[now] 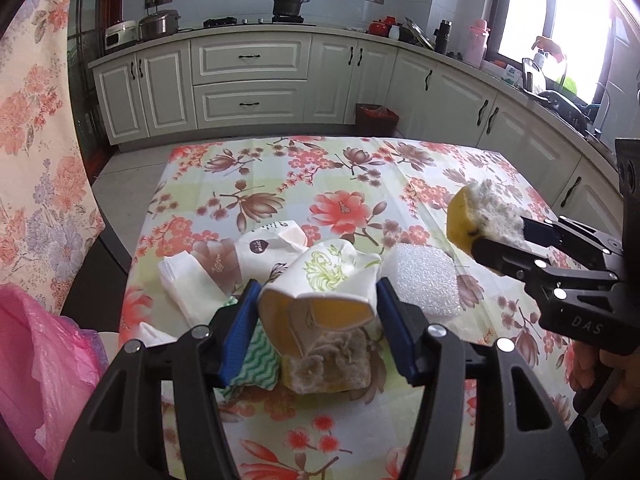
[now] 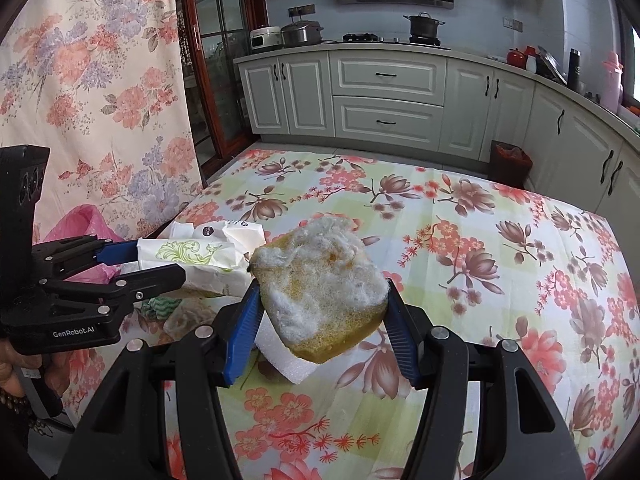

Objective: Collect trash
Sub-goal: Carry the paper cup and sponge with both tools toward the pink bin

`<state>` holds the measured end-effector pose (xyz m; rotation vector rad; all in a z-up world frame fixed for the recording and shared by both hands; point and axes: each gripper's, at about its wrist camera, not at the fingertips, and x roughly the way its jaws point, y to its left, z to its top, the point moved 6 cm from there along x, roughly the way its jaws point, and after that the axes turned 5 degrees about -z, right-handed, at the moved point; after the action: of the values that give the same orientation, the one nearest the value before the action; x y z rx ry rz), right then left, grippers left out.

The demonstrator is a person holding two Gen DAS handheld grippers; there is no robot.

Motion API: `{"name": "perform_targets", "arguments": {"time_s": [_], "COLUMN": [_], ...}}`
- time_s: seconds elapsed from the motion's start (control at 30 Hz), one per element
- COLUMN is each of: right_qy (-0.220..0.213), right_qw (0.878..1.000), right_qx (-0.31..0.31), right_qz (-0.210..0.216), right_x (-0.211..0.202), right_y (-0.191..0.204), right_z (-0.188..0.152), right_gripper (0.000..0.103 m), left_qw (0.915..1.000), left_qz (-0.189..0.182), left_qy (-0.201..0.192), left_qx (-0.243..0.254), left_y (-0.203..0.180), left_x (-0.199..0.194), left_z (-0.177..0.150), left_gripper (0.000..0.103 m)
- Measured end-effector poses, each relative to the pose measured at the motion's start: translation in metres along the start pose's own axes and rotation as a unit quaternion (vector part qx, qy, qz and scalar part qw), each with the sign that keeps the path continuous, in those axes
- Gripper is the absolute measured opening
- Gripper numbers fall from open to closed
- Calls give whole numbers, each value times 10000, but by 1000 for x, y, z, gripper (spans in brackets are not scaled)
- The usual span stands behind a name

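My left gripper (image 1: 318,314) is shut on a crushed paper cup (image 1: 320,276) with a green pattern, lifted a little above the trash pile on the floral table (image 1: 360,184). Its blue pads (image 1: 240,320) press the cup's two sides. My right gripper (image 2: 320,312) is shut on a yellow sponge (image 2: 320,280) with a frayed white scouring face, held above the table. Seen from the left wrist, the right gripper (image 1: 500,238) and its sponge (image 1: 476,212) hang at the right. Seen from the right wrist, the left gripper (image 2: 152,262) and its cup (image 2: 192,256) are at the left.
On the table under the cup lie a second worn sponge (image 1: 324,372), a green wavy cloth (image 1: 256,364), a white foam block (image 1: 420,280), folded napkins (image 1: 188,284) and a white wrapper (image 1: 268,248). A pink plastic bag (image 1: 40,360) hangs off the table's left edge. A dark red bin (image 1: 376,120) stands by the cabinets.
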<state>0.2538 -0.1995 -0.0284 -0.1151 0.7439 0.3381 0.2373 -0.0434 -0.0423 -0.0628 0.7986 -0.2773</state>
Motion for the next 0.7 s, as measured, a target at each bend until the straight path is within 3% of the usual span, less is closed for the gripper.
{"name": "perform_targets", "arguments": {"time_s": [0.7], "right_qy": [-307], "right_qw": [9995], "right_qx": [-49], "right_qz": [60], "right_x": [-32], "right_y": [29], "right_z": [17], "right_gripper": [56], "left_qw": [9929], "left_qz": [702], "left_qy": [-737], "left_qx": [-608], "left_y": [64], "left_x": [-105], "left_z": [-9], "left_gripper": [57]}}
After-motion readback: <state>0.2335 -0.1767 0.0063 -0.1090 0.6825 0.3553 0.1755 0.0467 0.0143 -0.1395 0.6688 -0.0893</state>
